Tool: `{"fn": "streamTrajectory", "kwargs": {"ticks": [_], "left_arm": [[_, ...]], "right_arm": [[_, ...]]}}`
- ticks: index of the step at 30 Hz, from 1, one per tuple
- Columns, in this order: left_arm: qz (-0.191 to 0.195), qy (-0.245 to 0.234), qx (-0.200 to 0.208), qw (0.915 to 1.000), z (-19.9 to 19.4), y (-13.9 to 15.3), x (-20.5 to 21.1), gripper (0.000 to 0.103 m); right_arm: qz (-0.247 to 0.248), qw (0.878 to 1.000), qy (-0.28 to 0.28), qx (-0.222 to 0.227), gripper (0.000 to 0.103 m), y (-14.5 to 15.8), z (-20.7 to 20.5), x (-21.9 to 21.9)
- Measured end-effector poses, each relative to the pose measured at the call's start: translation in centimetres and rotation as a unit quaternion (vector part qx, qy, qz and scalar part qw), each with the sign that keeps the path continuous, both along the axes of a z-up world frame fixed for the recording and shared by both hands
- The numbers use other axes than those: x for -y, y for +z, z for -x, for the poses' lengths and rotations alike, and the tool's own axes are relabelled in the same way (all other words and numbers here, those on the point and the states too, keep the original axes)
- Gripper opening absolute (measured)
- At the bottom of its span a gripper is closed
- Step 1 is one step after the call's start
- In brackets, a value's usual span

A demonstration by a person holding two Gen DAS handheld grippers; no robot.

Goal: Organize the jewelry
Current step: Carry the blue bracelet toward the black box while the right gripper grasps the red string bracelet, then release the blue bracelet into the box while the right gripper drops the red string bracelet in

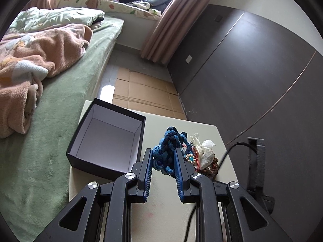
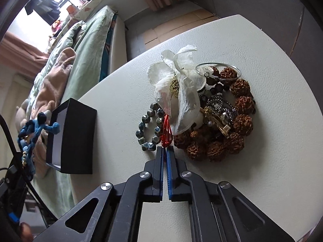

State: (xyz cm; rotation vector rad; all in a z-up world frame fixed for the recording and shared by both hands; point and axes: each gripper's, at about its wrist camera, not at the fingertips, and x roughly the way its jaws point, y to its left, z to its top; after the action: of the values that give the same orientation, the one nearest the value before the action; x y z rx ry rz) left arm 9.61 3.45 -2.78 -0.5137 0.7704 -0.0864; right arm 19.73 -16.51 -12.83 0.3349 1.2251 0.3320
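The blue braid is clamped in the left gripper; it should be lowered into the box at ten o'clock. The right gripper is closed at the red tassel; grip uncertain.

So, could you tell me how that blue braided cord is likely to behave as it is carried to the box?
The blue braided cord is probably floppy: its ends dangle. Being fabric, it seems light and unlikely to slip or break.

bed green sheet | blanket peach, rumpled | curtain pink | cardboard on floor
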Motion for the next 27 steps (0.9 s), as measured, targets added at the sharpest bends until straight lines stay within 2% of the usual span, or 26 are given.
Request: {"fn": "streamTrajectory", "kwargs": {"ticks": [5, 13, 21, 25, 27], "left_arm": [[-0.002, 0.006, 0.004, 1.0000, 0.7, 0.3, -0.5, 0.022], [-0.006, 0.034, 0.022, 0.9992, 1.5, 1.1, -2.0, 0.022], [0.000, 0.064, 0.019, 0.9978, 1.2, 0.7, -3.8, 0.022], [0.017, 0.090, 0.021, 0.9956, 0.7, 0.4, -5.0, 0.023], [0.038, 0.099, 0.025, 0.9941, 0.3, 0.2, -5.8, 0.028]], "right_arm": [[-0.049, 0.999, -0.003, 0.024, 0.004, 2.2, 1.6, 1.3], [-0.116, 0.989, -0.006, 0.093, 0.004, 6.5, 3.4, 3.3], [-0.166, 0.975, 0.012, 0.148, 0.004, 9.9, 4.3, 2.1], [-0.187, 0.969, 0.028, 0.163, 0.004, 10.7, 4.5, 0.8], [-0.194, 0.967, 0.036, 0.164, 0.004, 10.8, 4.5, 0.1]]}}
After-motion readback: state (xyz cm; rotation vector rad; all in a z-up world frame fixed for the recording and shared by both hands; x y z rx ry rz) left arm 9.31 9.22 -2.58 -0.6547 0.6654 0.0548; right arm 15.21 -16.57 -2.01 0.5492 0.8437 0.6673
